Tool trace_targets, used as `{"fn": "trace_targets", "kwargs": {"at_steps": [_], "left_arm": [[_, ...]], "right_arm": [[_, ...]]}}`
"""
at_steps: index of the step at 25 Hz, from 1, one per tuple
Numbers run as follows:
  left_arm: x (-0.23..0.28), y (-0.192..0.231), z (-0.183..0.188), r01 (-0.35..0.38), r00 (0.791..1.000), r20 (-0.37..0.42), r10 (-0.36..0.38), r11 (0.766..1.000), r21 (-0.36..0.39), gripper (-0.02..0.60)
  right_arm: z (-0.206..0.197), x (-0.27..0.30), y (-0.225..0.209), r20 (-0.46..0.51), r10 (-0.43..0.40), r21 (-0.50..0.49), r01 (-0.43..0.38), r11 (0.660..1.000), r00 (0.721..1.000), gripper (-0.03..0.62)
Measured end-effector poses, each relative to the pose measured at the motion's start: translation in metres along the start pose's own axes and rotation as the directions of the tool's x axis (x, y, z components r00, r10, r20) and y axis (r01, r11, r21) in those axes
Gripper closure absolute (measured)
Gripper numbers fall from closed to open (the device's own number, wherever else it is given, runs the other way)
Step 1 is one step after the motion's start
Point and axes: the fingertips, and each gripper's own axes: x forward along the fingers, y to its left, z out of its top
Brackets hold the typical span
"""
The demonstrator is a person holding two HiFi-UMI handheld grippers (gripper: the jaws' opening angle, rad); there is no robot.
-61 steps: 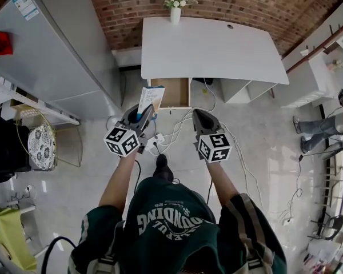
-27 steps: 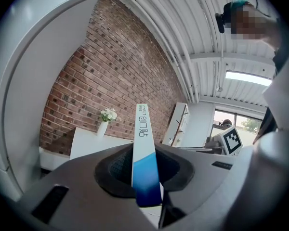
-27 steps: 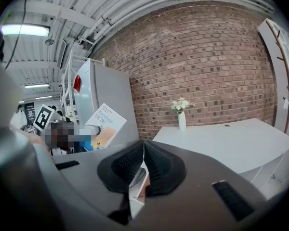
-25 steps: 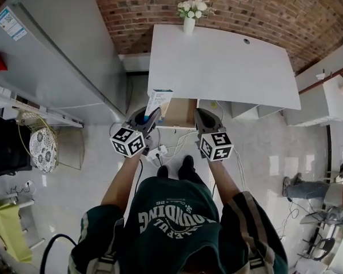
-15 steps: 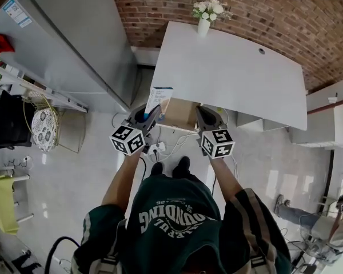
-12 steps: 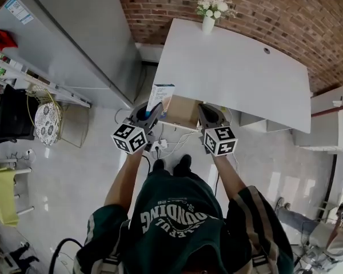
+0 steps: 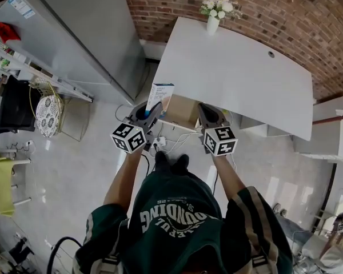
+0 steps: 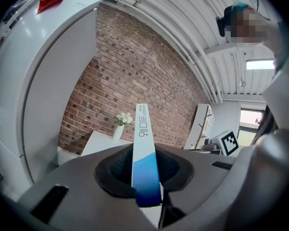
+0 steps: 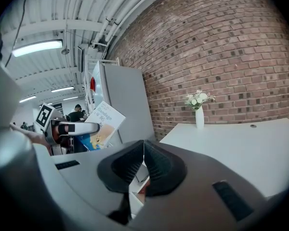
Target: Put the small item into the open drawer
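Slim blue-and-white box (image 8: 143, 143), gripped edge-on and upright between the jaws of the left gripper (image 8: 145, 184), just beside the left side of the open drawer (image 7: 182, 112). Right gripper (image 9: 143, 163), jaws pressed together on nothing, at the drawer's right side. White desk (image 7: 240, 73) above the drawer; flower vase (image 7: 213, 20) beyond it.

Upright white-blue box (image 7: 160, 96) near open drawer (image 7: 182, 113)
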Motion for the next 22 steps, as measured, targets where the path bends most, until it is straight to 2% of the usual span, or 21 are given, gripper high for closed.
{"fn": "trace_targets", "kwargs": {"at_steps": [7,12,22], "left_arm": [[0.004,-0.002,-0.008,0.015,1.000,-0.024,-0.015,1.000,-0.009,0.495],[0.008,0.008,-0.024,0.024,0.995,-0.092,-0.024,1.000,-0.001,0.495],[0.026,0.028,-0.091,0.037,0.980,-0.195,-0.045,0.998,-0.043,0.495]], "right_arm": [[-0.004,0.002,0.001,-0.014,0.004,-0.001,-0.004,1.000,1.000,0.569],[-0.004,0.012,-0.003,-0.034,0.005,-0.051,-0.007,0.999,0.999,0.569],[-0.049,0.029,-0.026,-0.086,-0.045,0.010,0.046,0.999,0.995,0.569]]}}
